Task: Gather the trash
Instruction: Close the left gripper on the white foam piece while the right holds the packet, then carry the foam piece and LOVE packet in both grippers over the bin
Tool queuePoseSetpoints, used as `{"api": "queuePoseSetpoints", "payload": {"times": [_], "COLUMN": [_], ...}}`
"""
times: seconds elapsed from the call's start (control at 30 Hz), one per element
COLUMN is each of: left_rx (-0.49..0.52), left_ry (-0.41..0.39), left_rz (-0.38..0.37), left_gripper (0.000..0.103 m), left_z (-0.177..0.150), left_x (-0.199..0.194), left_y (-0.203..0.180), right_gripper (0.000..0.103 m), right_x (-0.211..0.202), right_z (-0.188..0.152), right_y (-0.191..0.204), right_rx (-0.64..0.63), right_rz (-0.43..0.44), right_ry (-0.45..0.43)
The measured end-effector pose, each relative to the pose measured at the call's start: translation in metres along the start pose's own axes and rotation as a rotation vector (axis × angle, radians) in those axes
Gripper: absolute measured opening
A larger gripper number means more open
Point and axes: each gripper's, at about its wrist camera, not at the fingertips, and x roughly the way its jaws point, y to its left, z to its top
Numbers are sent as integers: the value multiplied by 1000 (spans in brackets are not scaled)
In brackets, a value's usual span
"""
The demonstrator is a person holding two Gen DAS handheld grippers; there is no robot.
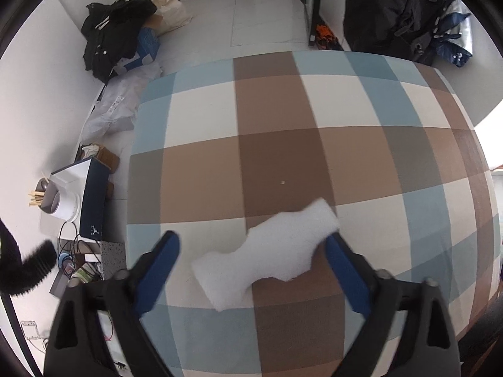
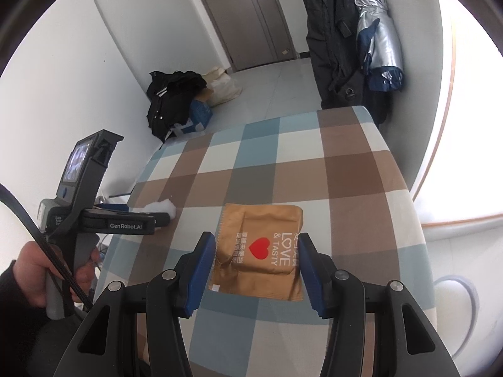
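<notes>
Left gripper (image 1: 251, 251) open around the tissue (image 1: 267, 251) — right gripper (image 2: 256, 251) open, straddling the wrapper (image 2: 261, 248) on the table (image 2: 361, 172).

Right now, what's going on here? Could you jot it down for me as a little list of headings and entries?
Setting: table with a checked cloth in blue, brown and white
Trash on it: white crumpled tissue; golden snack wrapper with a red heart
Left gripper: pointing down at the tissue, blue fingers either side of it; one touches its edge, not yet pinched
Right gripper: straddling the wrapper, fingers at its side edges; grip unclear
Person: a hand holds the left tool's handle
</notes>
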Motion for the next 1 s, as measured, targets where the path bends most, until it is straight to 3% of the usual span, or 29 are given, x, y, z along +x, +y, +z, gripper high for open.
{"api": "queuePoseSetpoints", "payload": {"times": [0.17, 0.3, 0.63, 1.0], "left_rx": [25, 45, -9, -55], "left_ry": [0, -9, -26, -142], "left_rz": [-71, -64, -136, -159], "left_gripper": [36, 36, 35, 35], "left_z": [0, -3, -9, -31], "left_x": [-3, -5, -17, -48], "left_y": [-8, -12, -2, 7], "right_gripper": [52, 52, 52, 52], "right_x": [-4, -8, -20, -45], "right_z": [-1, -2, -2, -20], "right_y": [-1, 0, 15, 38], "right_rx": [1, -4, -40, -80], "right_rz": [-2, -2, -5, 8], "right_ry": [-7, -11, -27, -25]}}
